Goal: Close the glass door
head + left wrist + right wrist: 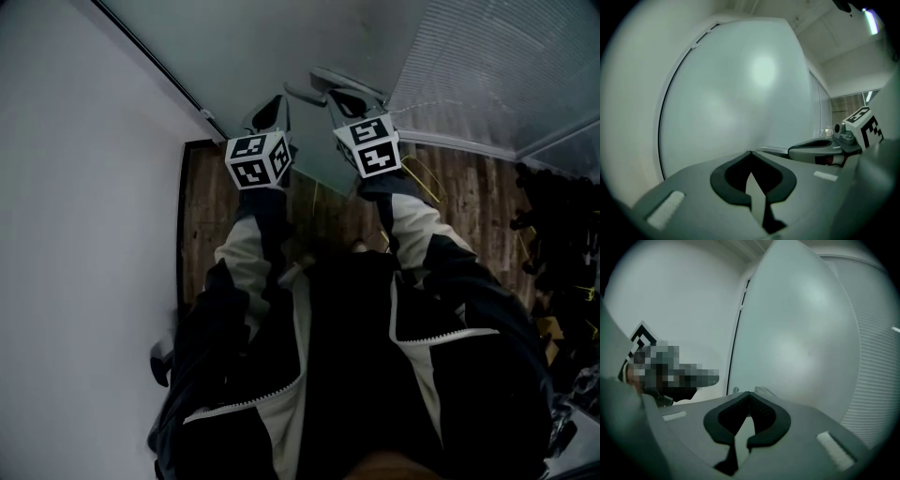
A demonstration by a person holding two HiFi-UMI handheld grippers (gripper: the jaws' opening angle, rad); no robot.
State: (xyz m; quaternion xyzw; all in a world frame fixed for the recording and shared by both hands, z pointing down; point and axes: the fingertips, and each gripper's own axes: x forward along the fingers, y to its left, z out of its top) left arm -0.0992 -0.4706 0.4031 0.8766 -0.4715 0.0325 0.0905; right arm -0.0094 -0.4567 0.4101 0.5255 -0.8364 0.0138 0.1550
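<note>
Frosted pale glass door (281,47): directly ahead of both grippers, beside the white wall.
Left gripper (750,153): jaws together, empty.
Right gripper (749,393): jaws together, empty.
Head view only: brown wood-plank floor (469,187).
Left gripper view only: ceiling light strip (871,21).

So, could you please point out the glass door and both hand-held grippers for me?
glass door (281,47), head view, bare pane.
left hand-held gripper (750,153), left gripper view, closed jaw tips.
right hand-held gripper (749,393), right gripper view, closed jaw tips.
</note>
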